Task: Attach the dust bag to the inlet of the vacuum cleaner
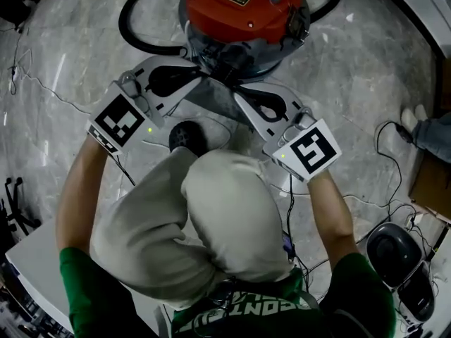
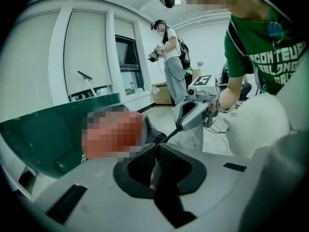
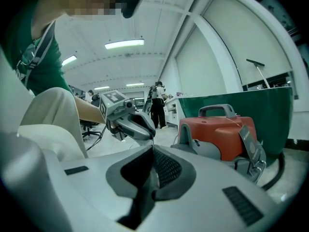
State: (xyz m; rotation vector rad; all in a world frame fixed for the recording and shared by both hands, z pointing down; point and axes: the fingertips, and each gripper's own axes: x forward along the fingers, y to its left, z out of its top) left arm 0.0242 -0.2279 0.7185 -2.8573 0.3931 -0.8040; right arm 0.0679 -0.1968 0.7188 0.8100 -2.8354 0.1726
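both sets of jaws are closed: the left gripper (image 2: 157, 153) and the right gripper (image 3: 153, 153) each seem to pinch a thin edge of the grey dust bag (image 1: 215, 111), stretched between their tips just in front of the vacuum cleaner (image 1: 243, 5). best to keep the bag's mouth taut and level, then push it squarely onto the inlet. the inlet is hard to make out behind the tips, and the knees (image 1: 211, 217) hide the bag's lower end.
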